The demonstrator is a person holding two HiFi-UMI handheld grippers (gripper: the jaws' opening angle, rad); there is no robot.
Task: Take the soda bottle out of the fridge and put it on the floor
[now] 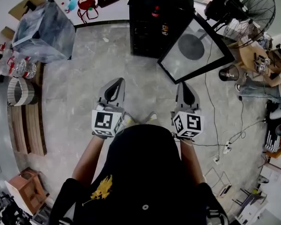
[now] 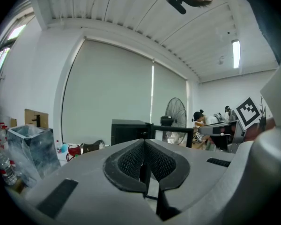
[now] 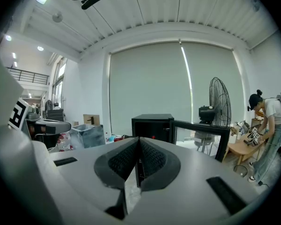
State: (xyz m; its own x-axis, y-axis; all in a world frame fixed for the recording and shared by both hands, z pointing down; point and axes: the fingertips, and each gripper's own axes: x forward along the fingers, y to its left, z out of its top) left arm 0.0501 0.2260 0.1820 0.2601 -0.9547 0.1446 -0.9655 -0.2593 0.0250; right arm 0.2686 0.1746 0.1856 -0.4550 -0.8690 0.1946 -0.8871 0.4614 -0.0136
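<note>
- Open room first: bare concrete floor (image 1: 145, 86) runs from my two grippers up to the black fridge (image 1: 145, 29), nothing lying in that lane
- The fridge's glass door (image 1: 194, 48) hangs open to the right, and its near corner sits close to the tip of my right gripper (image 1: 185, 87) in the head view, so that side is tight
- The left edge is hemmed in by a wooden pallet (image 1: 30, 125) and a plastic-wrapped box (image 1: 44, 29). On the right, cables and a power strip (image 1: 227, 148) lie on the floor
- Counts: two grippers, one fridge, one door, one standing fan (image 1: 253, 11), one person (image 1: 276, 71) at a small table by the right edge
- Left gripper (image 1: 116, 86): jaws pressed together at the tips, nothing between them
- Right gripper: same deal, jaws closed and empty
- Soda bottle (image 1: 155, 11): I think it's the red-topped shape on an upper shelf inside the open fridge, well apart from both grippers; too small to be sure
- A second small item (image 1: 165, 29) sits a shelf lower; can't tell what it is
- The water bottles (image 1: 23, 69) on the left are bunched up, so no clean count
- The person is cut off by the frame, and my own body hides the floor under me
</note>
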